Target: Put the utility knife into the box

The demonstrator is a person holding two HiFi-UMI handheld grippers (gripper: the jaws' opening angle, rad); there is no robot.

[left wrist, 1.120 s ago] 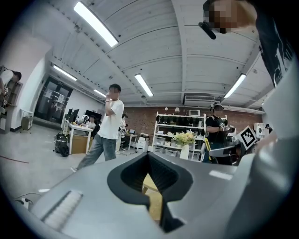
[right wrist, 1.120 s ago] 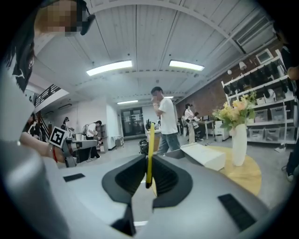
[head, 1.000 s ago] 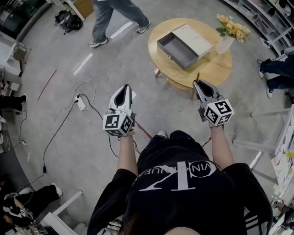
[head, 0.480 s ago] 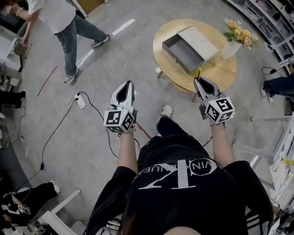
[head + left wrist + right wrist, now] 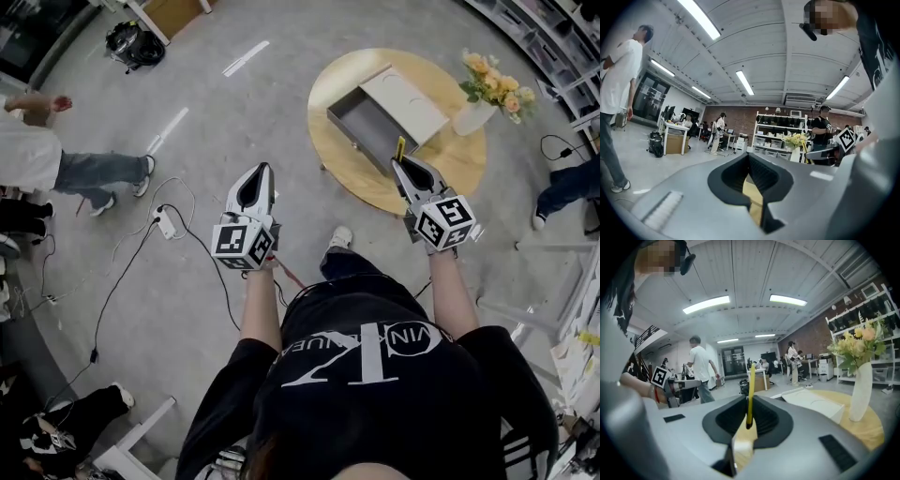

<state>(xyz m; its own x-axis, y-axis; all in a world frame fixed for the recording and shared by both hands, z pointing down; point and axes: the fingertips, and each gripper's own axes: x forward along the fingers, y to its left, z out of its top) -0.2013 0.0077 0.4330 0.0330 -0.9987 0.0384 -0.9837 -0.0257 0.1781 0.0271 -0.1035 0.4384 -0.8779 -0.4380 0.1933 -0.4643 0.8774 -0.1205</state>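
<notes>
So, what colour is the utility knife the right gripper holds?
Yellow utility knife, clearest in the right gripper view.

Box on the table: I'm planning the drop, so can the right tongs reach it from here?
Probably yes. The right tongs, shut on the knife, hover at the table's near edge; the open box lies just ahead, nothing between them.
</notes>
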